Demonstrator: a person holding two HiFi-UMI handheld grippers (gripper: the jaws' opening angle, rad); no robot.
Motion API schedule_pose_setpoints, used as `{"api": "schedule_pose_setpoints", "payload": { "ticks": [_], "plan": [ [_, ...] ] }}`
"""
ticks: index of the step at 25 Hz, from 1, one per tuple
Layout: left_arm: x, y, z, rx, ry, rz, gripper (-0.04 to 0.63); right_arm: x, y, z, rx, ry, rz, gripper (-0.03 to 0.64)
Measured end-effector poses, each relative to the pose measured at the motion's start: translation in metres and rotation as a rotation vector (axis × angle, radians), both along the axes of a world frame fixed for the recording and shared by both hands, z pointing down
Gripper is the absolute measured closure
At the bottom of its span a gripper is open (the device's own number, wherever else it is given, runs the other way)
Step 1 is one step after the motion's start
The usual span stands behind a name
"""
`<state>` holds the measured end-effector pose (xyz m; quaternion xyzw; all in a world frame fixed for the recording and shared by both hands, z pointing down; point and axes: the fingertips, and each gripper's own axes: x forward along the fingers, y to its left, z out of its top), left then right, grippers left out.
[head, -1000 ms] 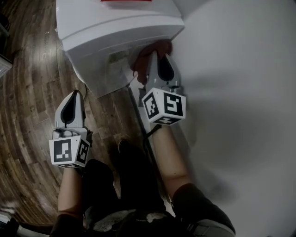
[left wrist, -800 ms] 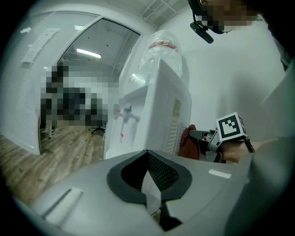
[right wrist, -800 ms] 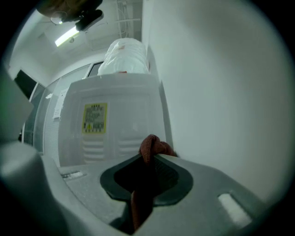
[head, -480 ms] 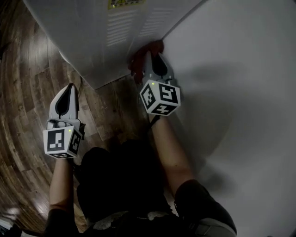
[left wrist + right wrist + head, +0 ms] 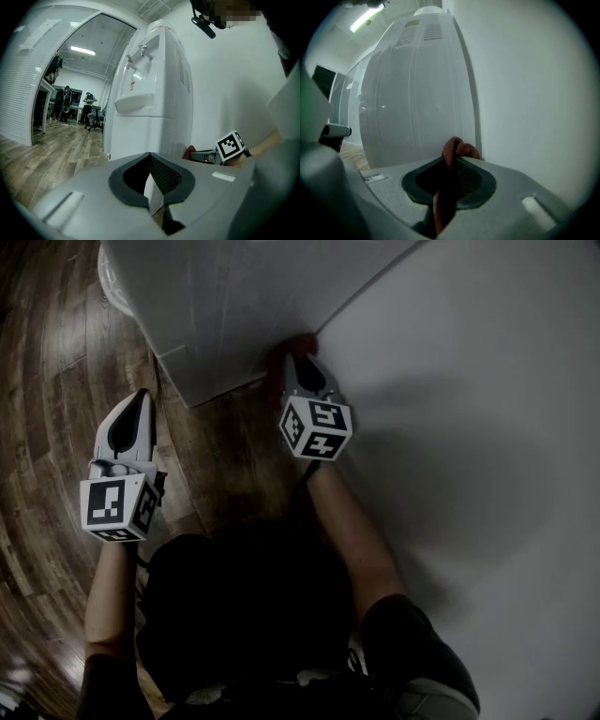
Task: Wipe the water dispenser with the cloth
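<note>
The white water dispenser (image 5: 225,306) stands against the wall, with its taps (image 5: 140,54) showing in the left gripper view and its side panel (image 5: 412,98) filling the right gripper view. My right gripper (image 5: 298,367) is shut on a reddish-brown cloth (image 5: 457,149), pressed low against the dispenser's side near the wall corner; the cloth (image 5: 281,360) bulges past the tips. My left gripper (image 5: 139,399) hangs over the wooden floor, left of the dispenser, shut with nothing held. The right gripper (image 5: 206,157) also shows in the left gripper view.
A white wall (image 5: 487,427) runs along the right. Brown wooden floor (image 5: 56,381) lies left of the dispenser. In the left gripper view, people and office chairs (image 5: 86,112) stand far off beyond a wide doorway. The person's legs fill the lower head view.
The right gripper with the cloth has slid along the dispenser's side toward the wall corner. The head view has tipped, so the dispenser's top has left the frame. The left gripper barely moved.
</note>
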<state>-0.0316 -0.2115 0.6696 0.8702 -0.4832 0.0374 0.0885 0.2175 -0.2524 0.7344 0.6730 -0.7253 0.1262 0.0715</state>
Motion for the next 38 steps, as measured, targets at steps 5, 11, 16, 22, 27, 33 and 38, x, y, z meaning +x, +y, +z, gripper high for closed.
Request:
{"api": "schedule_pose_setpoints", "payload": {
  "ticks": [5,11,16,22,27,33,38],
  "plan": [
    [0.004,-0.003,0.029,-0.030,-0.011,0.011,0.577,-0.004,-0.001,0.072,-0.123,0.034,-0.029,0.575],
    [0.007,-0.006,0.010,0.028,-0.017,0.042,0.577,-0.007,0.002,0.069,-0.111,0.068,-0.039,0.574],
    [-0.003,0.000,-0.054,0.057,0.022,0.044,0.577,-0.029,0.022,-0.053,0.115,0.010,-0.057,0.574],
    [0.010,0.015,-0.181,0.133,0.086,0.088,0.576,-0.020,0.047,-0.291,0.505,0.028,-0.058,0.574],
    [0.019,0.006,-0.271,0.234,0.151,0.123,0.577,-0.039,0.050,-0.451,0.738,0.051,-0.144,0.574],
    [0.020,0.003,-0.346,0.373,0.160,0.129,0.577,-0.069,0.037,-0.548,0.860,0.139,-0.233,0.574],
    [0.022,0.006,-0.323,0.396,0.110,0.114,0.575,-0.085,0.025,-0.501,0.802,0.198,-0.248,0.574]
  ]
}}
